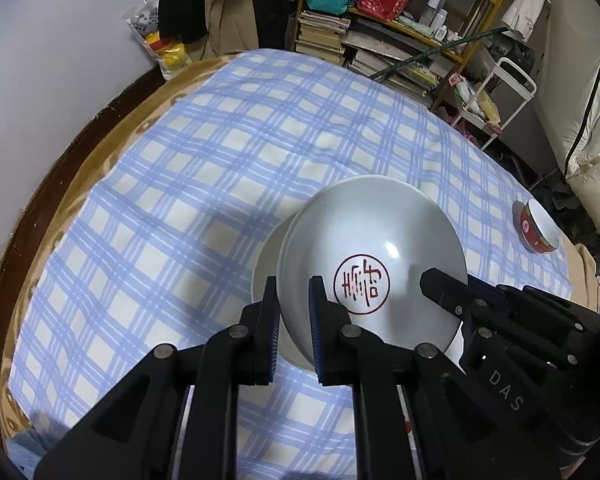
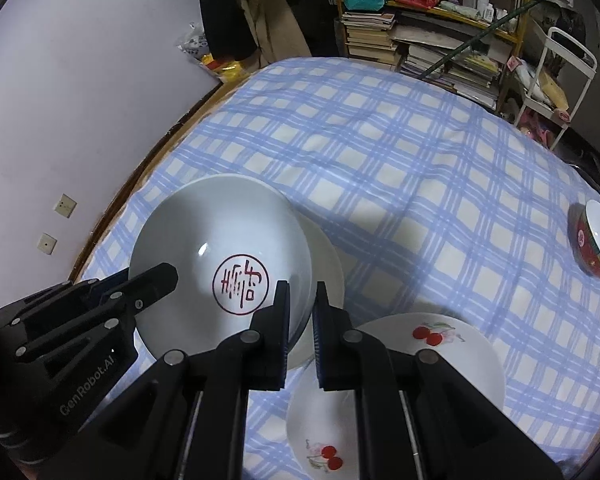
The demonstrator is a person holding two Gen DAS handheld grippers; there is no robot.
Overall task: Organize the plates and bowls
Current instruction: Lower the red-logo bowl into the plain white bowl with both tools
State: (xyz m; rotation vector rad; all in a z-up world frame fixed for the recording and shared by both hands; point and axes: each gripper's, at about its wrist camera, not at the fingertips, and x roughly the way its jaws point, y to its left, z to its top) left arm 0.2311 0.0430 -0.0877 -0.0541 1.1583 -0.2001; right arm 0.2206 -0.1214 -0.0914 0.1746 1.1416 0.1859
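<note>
A large white bowl with a red seal mark (image 1: 372, 248) (image 2: 220, 248) is held tilted over a second white bowl (image 1: 266, 264) (image 2: 328, 272) on the blue plaid cloth. My left gripper (image 1: 294, 324) is shut on its left rim, one finger inside, one outside. My right gripper (image 2: 302, 332) is shut on its right rim and also shows in the left wrist view (image 1: 452, 300). Under the right gripper lies a white plate with cherries (image 2: 440, 344). A small red bowl (image 1: 538, 226) (image 2: 596, 240) stands at the far right.
The cloth (image 1: 220, 152) covers a round table with a brown edge (image 1: 40, 216). A shelf of books (image 1: 384, 28) and a white cart (image 1: 500, 92) stand beyond the table. A wall (image 2: 80, 80) is on the left.
</note>
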